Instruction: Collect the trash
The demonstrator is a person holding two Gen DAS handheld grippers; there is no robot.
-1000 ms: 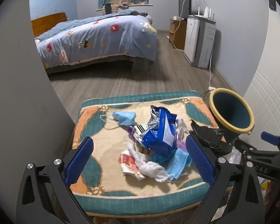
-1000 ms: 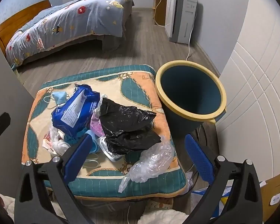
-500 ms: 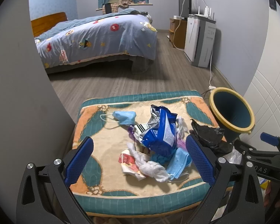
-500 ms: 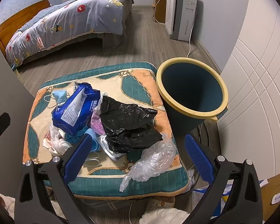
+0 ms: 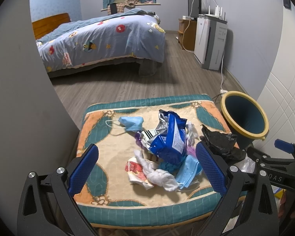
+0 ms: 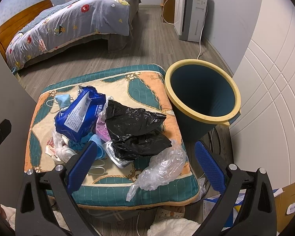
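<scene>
The only writing that reads cleanly is "DAS" in pale letters on the black frame of the right gripper (image 5: 281,151), seen from the left wrist view — the start of the word is cut off behind the left tool. The blue wrapper (image 6: 79,114) carries a white panel of small print and a line of white characters along its edge, too small to read. A red-printed paper scrap (image 5: 134,170) shows a picture but no legible text.

All the trash lies on the patterned cushion (image 6: 143,90). The blue wrapper sits near its middle, with a blue face mask (image 5: 131,123) beyond it toward the far edge. On the wrapper's near side lie white crumpled tissue (image 5: 161,177) and a second blue mask (image 5: 188,170). The black plastic bag (image 6: 135,127) lies beside the wrapper on the side toward the bin, partly covering a silvery foil piece (image 6: 116,157) and something pink that cannot be made out. A clear plastic bag (image 6: 163,169) hangs over the cushion's near edge.

The bin (image 6: 202,96) — dark teal with a yellow rim — stands touching the cushion's right side, its inside dark.

The left gripper (image 5: 147,169) is spread wide, holding nothing, above the cushion's near edge. The right gripper (image 6: 145,164) is likewise wide and empty, over the clear bag.
</scene>
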